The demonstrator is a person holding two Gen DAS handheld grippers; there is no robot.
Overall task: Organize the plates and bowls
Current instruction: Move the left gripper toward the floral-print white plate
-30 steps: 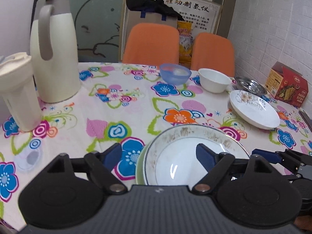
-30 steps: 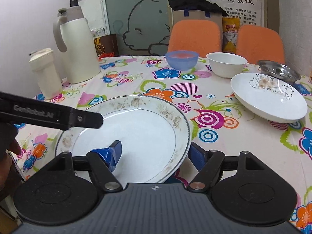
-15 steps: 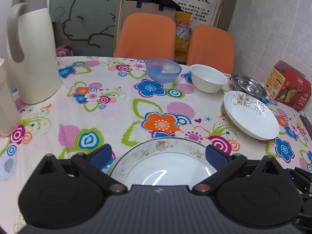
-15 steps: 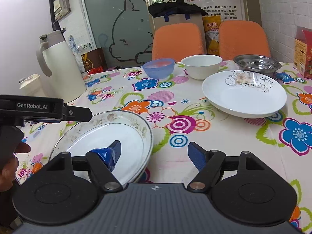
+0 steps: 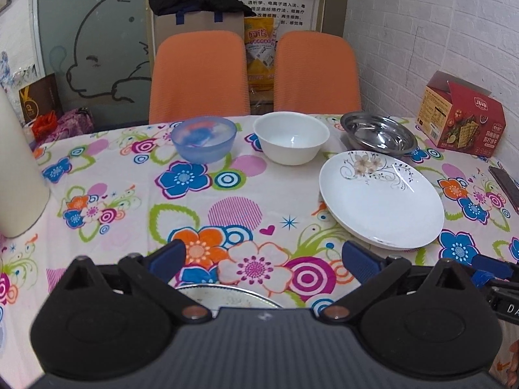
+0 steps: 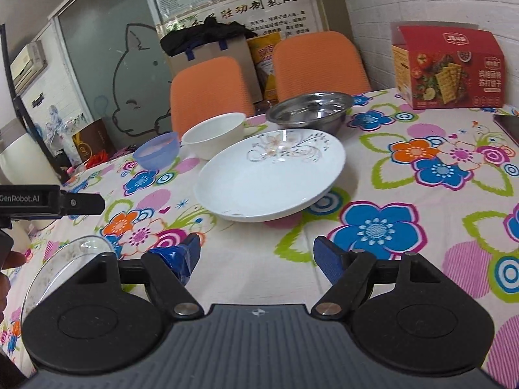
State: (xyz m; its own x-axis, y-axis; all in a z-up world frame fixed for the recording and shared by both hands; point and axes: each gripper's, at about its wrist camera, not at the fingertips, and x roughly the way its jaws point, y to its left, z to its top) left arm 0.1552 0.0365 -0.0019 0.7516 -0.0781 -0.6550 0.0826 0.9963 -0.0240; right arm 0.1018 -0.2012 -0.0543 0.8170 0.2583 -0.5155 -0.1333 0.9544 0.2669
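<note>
A white plate with a flower sprig (image 5: 381, 199) lies on the floral tablecloth, also in the right wrist view (image 6: 271, 175). Behind it stand a blue plastic bowl (image 5: 203, 142), a white bowl (image 5: 291, 141) and a steel bowl (image 5: 378, 133). A brown-rimmed plate (image 5: 223, 296) lies just under my left gripper, mostly hidden; its rim shows at the left of the right wrist view (image 6: 65, 259). My left gripper (image 5: 264, 259) is open and empty. My right gripper (image 6: 258, 254) is open and empty, a short way in front of the sprig plate.
A red cracker box (image 5: 460, 116) stands at the right by the brick wall. A cream thermos (image 5: 19, 175) stands at the left edge. Two orange chairs (image 5: 199, 74) are behind the table. A dark phone (image 5: 506, 183) lies at the far right.
Both grippers have turned right and moved forward, away from the brown-rimmed plate. The sprig plate and the bowls are now closer and more central. Both stayed open.
</note>
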